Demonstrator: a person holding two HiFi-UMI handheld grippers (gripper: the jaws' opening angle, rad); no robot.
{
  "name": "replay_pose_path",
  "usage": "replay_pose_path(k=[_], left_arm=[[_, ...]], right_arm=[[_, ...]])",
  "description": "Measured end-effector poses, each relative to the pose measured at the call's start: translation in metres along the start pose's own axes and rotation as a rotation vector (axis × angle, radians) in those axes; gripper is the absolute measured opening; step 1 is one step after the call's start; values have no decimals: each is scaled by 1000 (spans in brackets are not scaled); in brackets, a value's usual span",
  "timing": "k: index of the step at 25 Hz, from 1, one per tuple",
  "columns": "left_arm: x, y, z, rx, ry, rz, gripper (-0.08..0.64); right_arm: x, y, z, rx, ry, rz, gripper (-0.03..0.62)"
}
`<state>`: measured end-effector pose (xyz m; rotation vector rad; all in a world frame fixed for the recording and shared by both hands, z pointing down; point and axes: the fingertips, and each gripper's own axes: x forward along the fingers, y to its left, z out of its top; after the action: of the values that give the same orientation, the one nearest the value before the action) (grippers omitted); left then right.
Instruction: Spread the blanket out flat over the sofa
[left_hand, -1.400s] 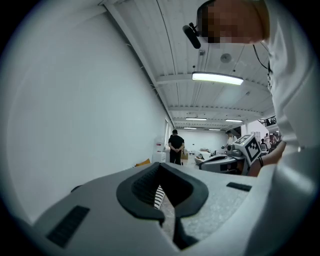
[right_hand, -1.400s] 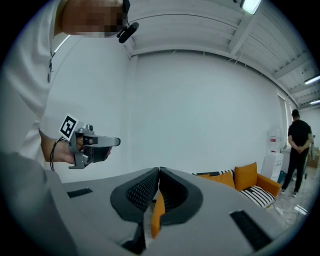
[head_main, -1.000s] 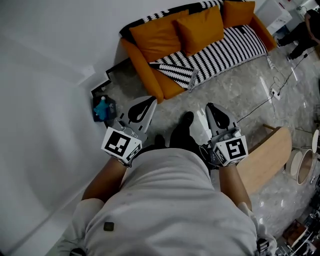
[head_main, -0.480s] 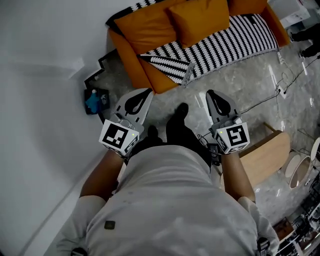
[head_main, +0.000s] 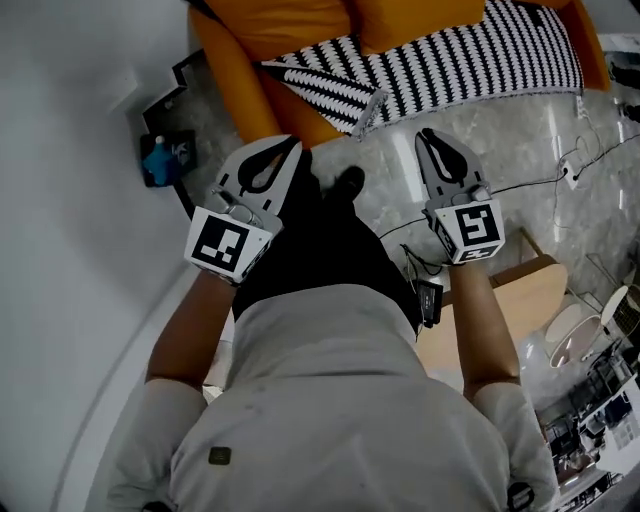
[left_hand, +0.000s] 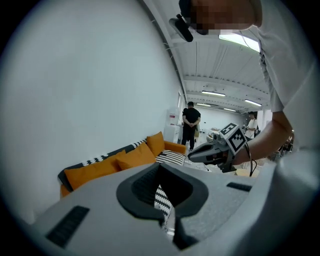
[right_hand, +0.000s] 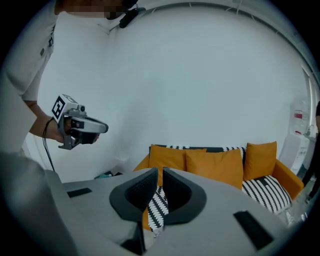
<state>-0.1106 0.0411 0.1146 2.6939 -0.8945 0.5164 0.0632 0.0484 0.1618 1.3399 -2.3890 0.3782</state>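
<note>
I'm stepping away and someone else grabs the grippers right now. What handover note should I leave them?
Left gripper: jaws shut, empty, held above the floor short of the sofa.
Right gripper: jaws shut bar a sliver just opened, empty, alongside.
Blanket: striped, on the sofa seat, its left end doubled over at the front edge.
Done: nothing; blanket untouched.
Left: grasp the doubled end, pull it open, spread flat.
</note>
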Motion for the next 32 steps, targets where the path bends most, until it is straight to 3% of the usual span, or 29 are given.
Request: replay_pose_path(k=[2,4,9,16,21,28,32], left_arm=[[22,15,-20,-15,20,-9,6],[46,28,-40,-29,35,-27,6],[114,67,-108,-81,149,-49,6],[203,111,-189,-113,248,-100,6],[238,130,-259,-147,295,-122,6],[258,131,-300,-167,351,-151,6],[256,132,-312,-186,378,-147,6]], right_arm=[[30,-10,-27,3,38,14,35],[60,-16,-62,23,93,42,78],[144,-51,-163,78,207,63,130],[247,-114,-303,99,348,62,146],[306,-124,-407,58,469,89,147],[344,-137,-497,-3,603,147,149],[351,-135,-505,-40,613,144,138]])
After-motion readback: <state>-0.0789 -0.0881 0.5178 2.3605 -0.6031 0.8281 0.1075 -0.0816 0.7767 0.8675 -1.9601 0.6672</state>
